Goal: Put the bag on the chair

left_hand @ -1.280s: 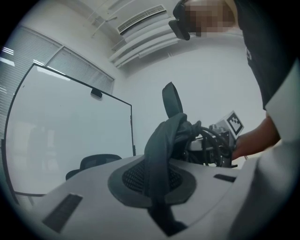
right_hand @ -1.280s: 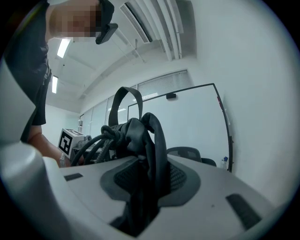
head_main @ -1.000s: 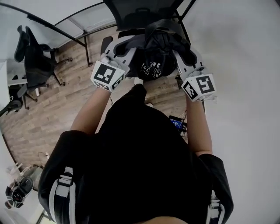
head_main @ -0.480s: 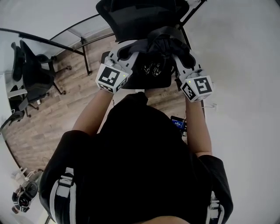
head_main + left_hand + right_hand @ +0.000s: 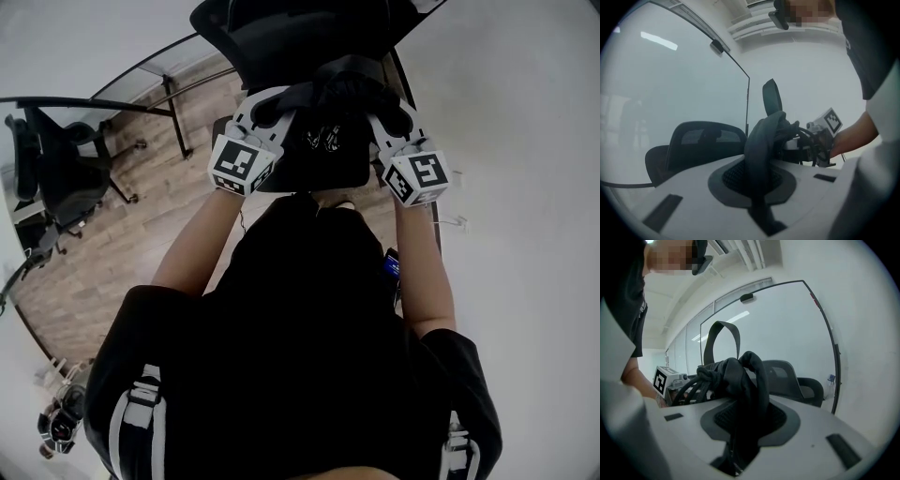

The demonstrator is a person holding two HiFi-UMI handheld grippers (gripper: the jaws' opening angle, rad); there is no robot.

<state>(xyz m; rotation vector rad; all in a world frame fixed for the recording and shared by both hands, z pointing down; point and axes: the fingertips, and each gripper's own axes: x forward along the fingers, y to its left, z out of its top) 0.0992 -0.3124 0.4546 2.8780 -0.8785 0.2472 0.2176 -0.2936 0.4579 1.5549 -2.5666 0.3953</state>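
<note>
A black bag [image 5: 330, 114] hangs bunched between my two grippers, over the seat [image 5: 314, 171] of a black mesh-backed office chair [image 5: 291, 33]. My left gripper [image 5: 277, 99] is shut on a fold of the bag's fabric [image 5: 758, 159] on its left side. On the bag's right side, my right gripper [image 5: 377, 101] is shut on a thicker bunch of the fabric [image 5: 743, 399]. The left gripper view shows its own jaws [image 5: 761, 208], the chair's backrest [image 5: 705, 140] behind them and the right gripper's cube [image 5: 829, 123]. The right gripper view shows its jaws [image 5: 740, 453], the chair [image 5: 787, 376] and the left gripper's cube [image 5: 663, 379].
A second black office chair [image 5: 56, 173] stands on the wooden floor [image 5: 122, 244] at the left. A black-framed glass partition [image 5: 164, 80] runs behind both chairs. A small blue device [image 5: 390, 265] lies on the floor by my right arm. A white wall [image 5: 525, 187] is on the right.
Both grippers have carried the bag forward, from in front of the chair to over its seat. The chair has come closer in view. Neither grip has changed.
</note>
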